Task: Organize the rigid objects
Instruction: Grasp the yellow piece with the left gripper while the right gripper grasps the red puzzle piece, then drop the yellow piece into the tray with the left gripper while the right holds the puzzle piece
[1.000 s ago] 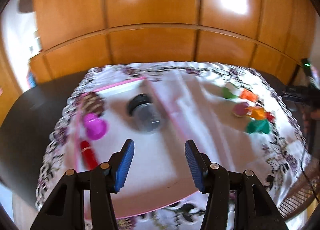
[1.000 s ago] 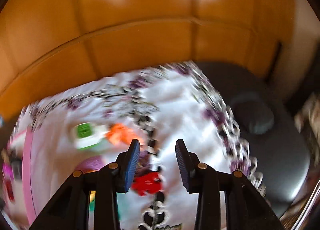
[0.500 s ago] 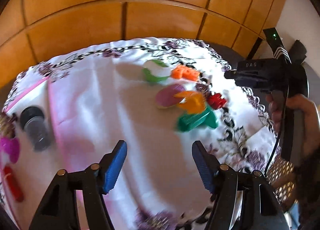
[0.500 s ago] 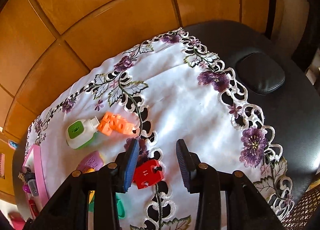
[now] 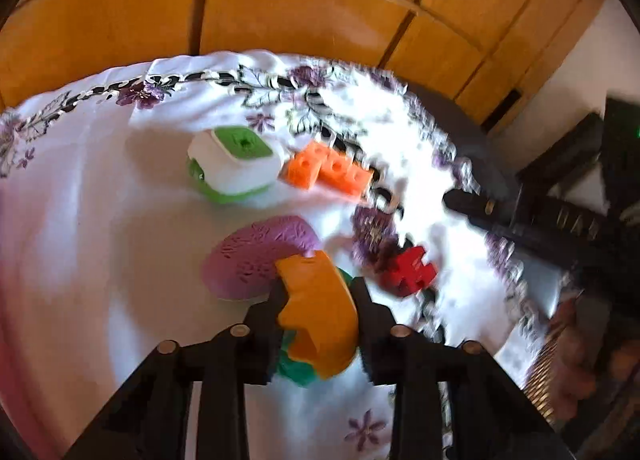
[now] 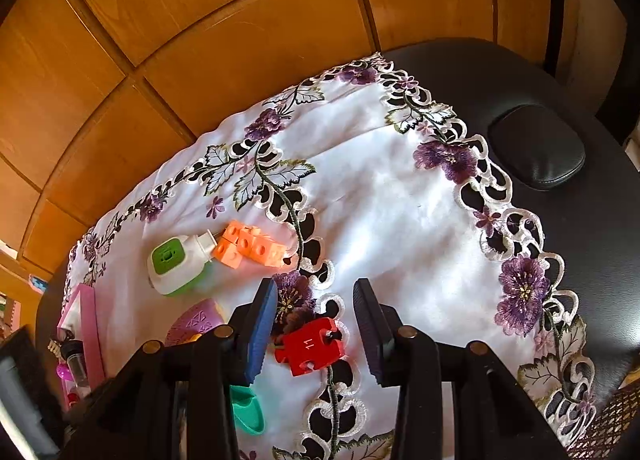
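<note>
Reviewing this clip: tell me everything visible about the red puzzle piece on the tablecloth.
The red puzzle piece is a thick jigsaw-style tile, seemingly plastic or foam, with knobs and notches along its edges and a white "11" printed on top. It lies flat on the white embroidered tablecloth, over the cutwork border below a purple flower. It sits between the open right tongs, with a gap on each side; nothing grips it. In the left wrist view it looks blurred.
</note>
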Tool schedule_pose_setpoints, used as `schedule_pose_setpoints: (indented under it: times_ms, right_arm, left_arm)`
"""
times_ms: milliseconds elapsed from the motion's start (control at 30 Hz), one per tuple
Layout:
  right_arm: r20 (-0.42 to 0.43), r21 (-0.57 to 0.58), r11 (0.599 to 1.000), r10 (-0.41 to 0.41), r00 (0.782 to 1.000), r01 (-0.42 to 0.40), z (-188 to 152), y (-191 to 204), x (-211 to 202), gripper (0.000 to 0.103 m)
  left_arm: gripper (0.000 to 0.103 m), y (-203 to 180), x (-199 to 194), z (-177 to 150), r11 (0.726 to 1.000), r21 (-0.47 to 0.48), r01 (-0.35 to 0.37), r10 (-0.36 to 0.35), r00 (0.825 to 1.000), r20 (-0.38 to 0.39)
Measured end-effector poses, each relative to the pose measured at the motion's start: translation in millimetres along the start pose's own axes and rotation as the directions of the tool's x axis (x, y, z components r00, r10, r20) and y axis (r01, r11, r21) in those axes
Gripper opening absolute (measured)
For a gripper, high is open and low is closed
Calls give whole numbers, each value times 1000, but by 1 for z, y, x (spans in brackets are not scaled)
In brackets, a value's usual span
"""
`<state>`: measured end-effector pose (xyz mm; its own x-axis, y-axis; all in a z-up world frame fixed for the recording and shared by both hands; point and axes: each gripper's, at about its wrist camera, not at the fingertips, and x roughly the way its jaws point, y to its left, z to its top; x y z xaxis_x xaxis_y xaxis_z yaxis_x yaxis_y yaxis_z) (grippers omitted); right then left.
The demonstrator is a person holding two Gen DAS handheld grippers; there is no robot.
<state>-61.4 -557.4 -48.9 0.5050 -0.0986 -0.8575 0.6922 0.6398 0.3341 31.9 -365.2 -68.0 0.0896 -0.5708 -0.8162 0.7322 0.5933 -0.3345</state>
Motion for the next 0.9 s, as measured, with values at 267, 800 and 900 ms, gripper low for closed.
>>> schedule_pose_setpoints:
  times_ms: [267,800,900]
  right_arm:
    - [-13,-10,1000,2,1000,-2,-1,1,2,39]
    - [-107,-37,999,-41,993,37,-5,2,23,39]
    - [-154,-86,996,-41,987,28,-10,11,33,46]
  left_arm:
    - [30,21,-40,-27,1000,10,-18,18,997,69]
    - [32,24,-45,-113,951,208,-228,198,968,155]
    - [32,25,-46,-114,954,201,-220,191,969,157]
